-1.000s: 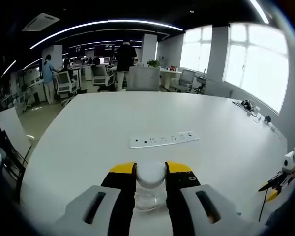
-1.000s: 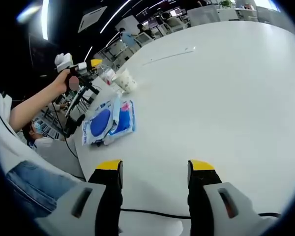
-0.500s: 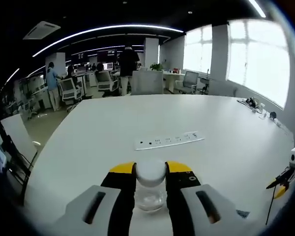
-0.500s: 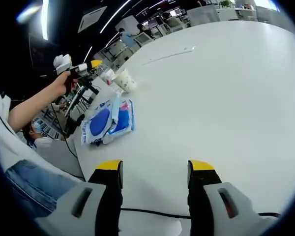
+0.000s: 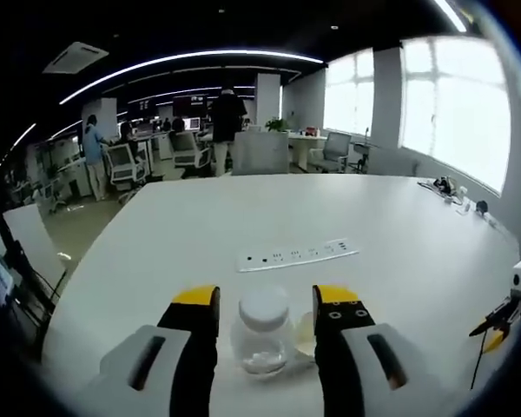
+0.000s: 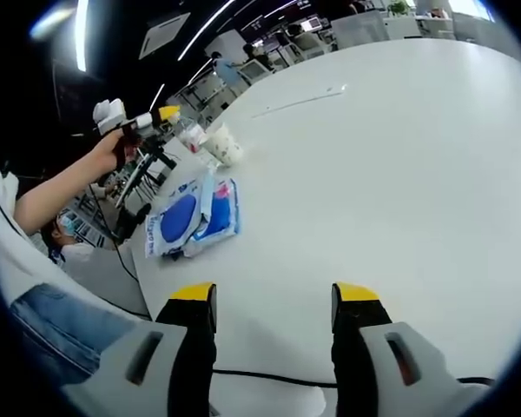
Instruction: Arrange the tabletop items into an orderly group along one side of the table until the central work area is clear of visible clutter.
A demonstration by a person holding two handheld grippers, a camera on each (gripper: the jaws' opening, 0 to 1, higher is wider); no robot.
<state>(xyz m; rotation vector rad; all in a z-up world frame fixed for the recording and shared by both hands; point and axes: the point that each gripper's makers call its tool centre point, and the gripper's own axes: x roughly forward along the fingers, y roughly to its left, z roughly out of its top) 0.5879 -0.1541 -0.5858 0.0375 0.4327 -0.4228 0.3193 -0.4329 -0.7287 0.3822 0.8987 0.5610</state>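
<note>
White bench (image 5: 399, 261) with a power strip (image 5: 297, 255) – just this side of it a small jar (image 5: 262, 334) stands between the released left gripper (image 5: 262, 304), right gripper (image 6: 273, 300) spread open too.

A clear jar (image 5: 262, 339) with a white lid stands upright on the white table (image 5: 399, 252) beside a pale cup (image 6: 223, 143), a blue packet (image 6: 194, 215) lies flat near the table's edge, and a white power strip (image 5: 297, 254) lies mid-table.
</note>
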